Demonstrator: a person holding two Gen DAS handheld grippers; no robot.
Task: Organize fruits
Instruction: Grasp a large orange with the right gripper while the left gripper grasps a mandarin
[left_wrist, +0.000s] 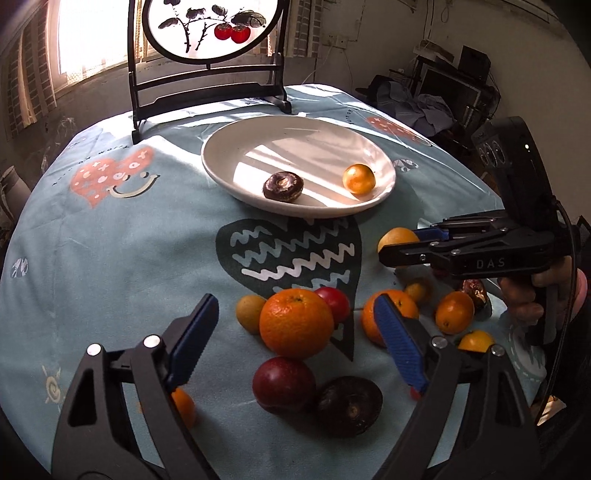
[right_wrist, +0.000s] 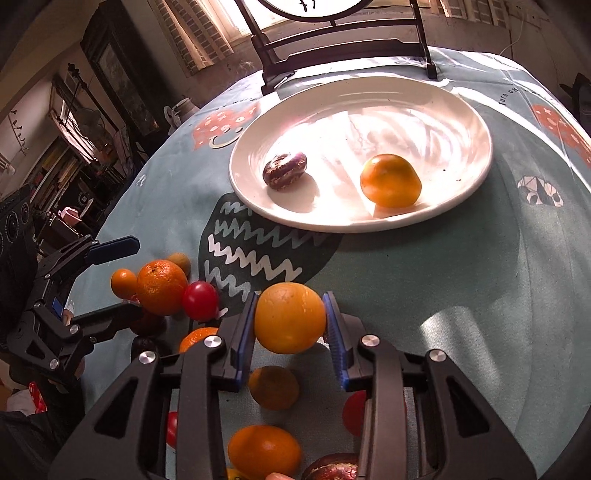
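A white plate (left_wrist: 221, 162) (right_wrist: 476, 147) holds a dark purple fruit (left_wrist: 283, 187) (right_wrist: 284, 170) and a small orange fruit (left_wrist: 358, 179) (right_wrist: 390, 180). My right gripper (right_wrist: 290, 325) (left_wrist: 404, 242) is shut on a yellow-orange fruit (right_wrist: 290, 317) (left_wrist: 397, 238), held above the table short of the plate. My left gripper (left_wrist: 295, 328) (right_wrist: 125, 280) is open over a cluster of loose fruit: a big orange (left_wrist: 296, 323) (right_wrist: 161, 286), a red plum (left_wrist: 283, 384), a dark fruit (left_wrist: 349, 404) and a small red fruit (left_wrist: 334, 302) (right_wrist: 200, 300).
More oranges (left_wrist: 454, 312) and small fruits lie on the blue patterned tablecloth (left_wrist: 110, 251) at the right. A black-framed round screen (left_wrist: 207, 33) stands behind the plate. The round table's edge curves close on all sides.
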